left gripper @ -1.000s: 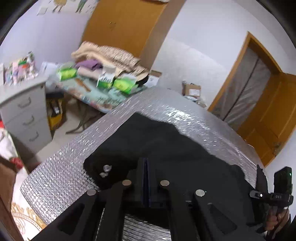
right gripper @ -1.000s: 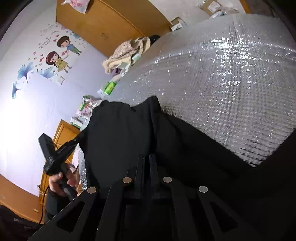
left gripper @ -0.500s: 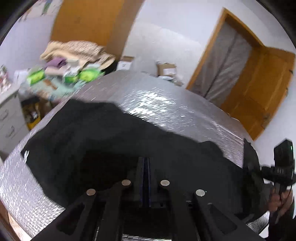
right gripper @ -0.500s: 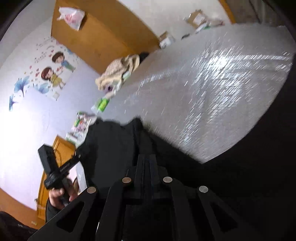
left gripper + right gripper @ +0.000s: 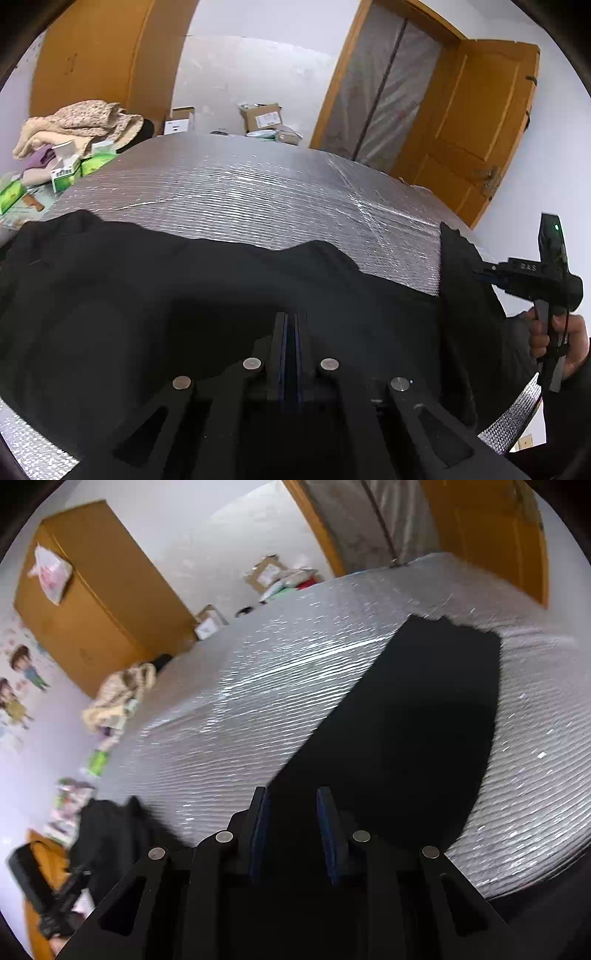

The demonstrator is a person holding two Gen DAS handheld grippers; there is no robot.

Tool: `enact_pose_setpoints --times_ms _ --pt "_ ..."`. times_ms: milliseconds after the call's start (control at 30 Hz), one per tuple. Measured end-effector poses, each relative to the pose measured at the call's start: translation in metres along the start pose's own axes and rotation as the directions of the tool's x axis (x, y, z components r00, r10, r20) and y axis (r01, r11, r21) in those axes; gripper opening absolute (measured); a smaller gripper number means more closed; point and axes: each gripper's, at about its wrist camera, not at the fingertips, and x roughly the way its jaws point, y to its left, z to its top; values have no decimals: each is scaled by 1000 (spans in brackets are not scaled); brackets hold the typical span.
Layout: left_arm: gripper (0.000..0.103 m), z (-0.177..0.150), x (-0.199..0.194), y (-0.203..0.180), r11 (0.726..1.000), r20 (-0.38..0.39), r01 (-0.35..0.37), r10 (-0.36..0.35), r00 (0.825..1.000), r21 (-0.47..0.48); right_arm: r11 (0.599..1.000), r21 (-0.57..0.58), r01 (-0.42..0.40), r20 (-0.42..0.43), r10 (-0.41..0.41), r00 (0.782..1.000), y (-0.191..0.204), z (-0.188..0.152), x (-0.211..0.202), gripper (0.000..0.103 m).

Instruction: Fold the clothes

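The black garment (image 5: 147, 295) is lying across the silver-covered table (image 5: 258, 192). The left gripper (image 5: 291, 321) is pinching its cloth; the right gripper (image 5: 291, 797) has just been opening, nothing clamped. Boxes (image 5: 258, 118) are sitting beyond.

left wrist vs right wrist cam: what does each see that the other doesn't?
Left wrist only: its own left gripper, fingers shut, black garment bunched around them, whether pinched is unclear; the whole open wooden door.

Right wrist only: its own right gripper, jaws just opened, garment's long flat stretch beneath; cartoon wall stickers; pink bag atop the wardrobe.

Both: silver foil-covered surface, cardboard boxes, beige clothes pile.
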Motion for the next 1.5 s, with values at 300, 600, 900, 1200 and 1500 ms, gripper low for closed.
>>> enact_pose_setpoints --times_ms 300,600,900,1200,1500 --pt "2 -10 23 -17 997 -54 -59 62 997 56 994 -68 89 1 -90 996 22 15 33 28" --pt "3 -10 25 -5 1000 -57 -11 11 998 0 978 -102 181 -15 -183 983 24 15 56 30" --pt "3 -9 26 0 999 -54 16 -18 998 -29 993 -19 118 -20 -118 993 -2 19 49 3" --pt "3 -10 24 2 999 -50 25 -27 998 -41 1000 15 22 109 -23 994 -13 18 -5 3" --pt "3 -10 24 -2 999 -51 17 -19 999 -32 997 74 -3 199 -12 980 -40 -19 -77 3"
